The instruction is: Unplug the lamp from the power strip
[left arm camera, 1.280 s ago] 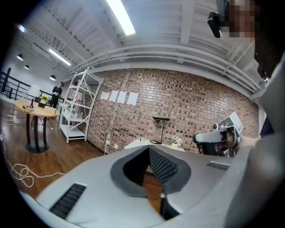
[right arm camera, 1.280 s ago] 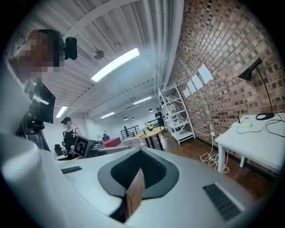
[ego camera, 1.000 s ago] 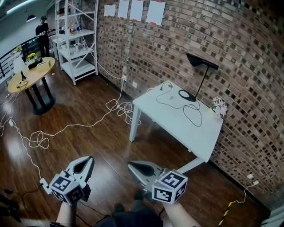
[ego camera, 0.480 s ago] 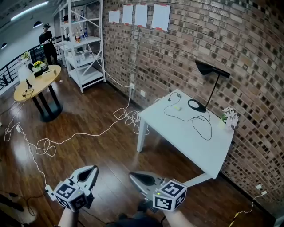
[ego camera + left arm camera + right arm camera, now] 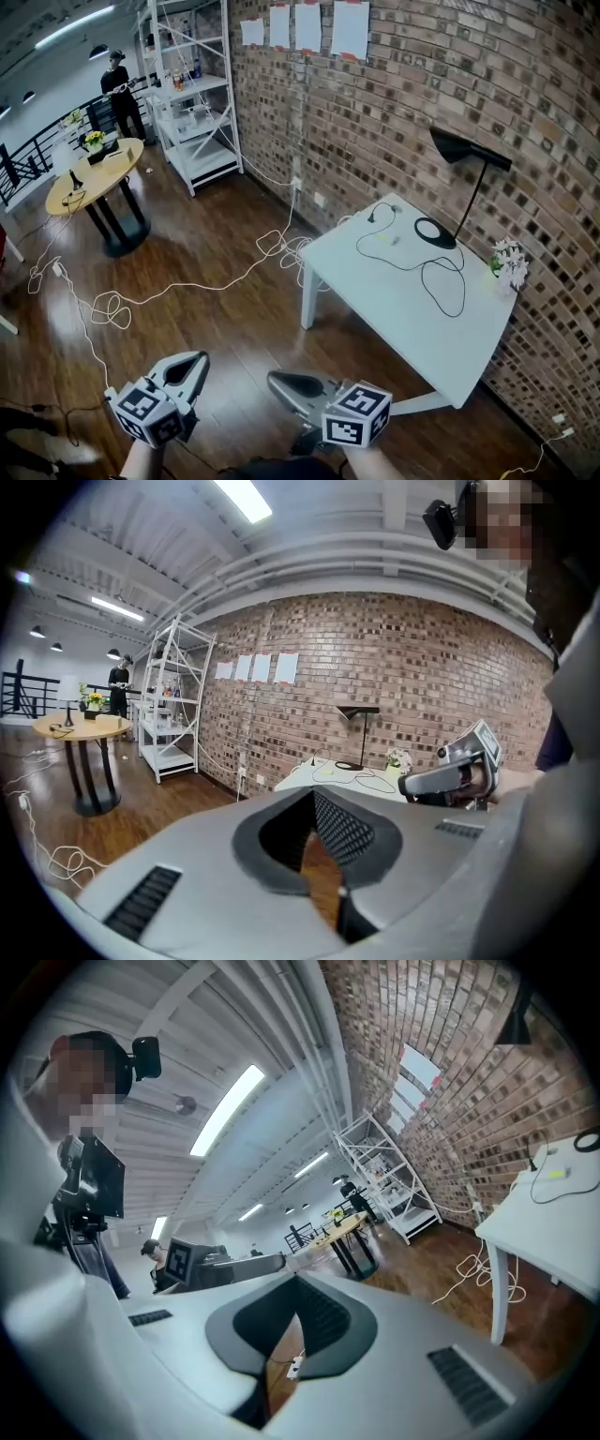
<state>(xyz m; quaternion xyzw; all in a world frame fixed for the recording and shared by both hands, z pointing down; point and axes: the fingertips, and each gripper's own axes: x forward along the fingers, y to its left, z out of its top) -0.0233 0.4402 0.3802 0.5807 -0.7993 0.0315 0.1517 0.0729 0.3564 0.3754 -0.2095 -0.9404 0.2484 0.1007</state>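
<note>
Left gripper (image 5: 198, 356), right gripper (image 5: 274, 378): grey tapered shells, black pads (ribbed), white cubes (image 5: 356, 417) bearing black square markers

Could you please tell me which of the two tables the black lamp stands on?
The white rectangular table against the brick wall bears the black lamp; not the round wooden table by the white shelving.

at right, against the brick wall (image 5: 403, 103): table (image 5: 394, 309). on its far end: lamp (image 5: 464, 147), with cord (image 5: 463, 291) looped over the top in front of it. on the wall-side edge, right of the lamp: flowers (image 5: 509, 265). left of the table, across the floor: cable (image 5: 187, 286), running up to a wall outlet (image 5: 296, 184). far left: round table (image 5: 94, 173); behind it, shelf rack (image 5: 197, 94) at the wall and a person (image 5: 120, 80). nearest, low in the head view: left gripper (image 5: 195, 360) and right gripper (image 5: 277, 379) side by side, well apart from the table.
</note>
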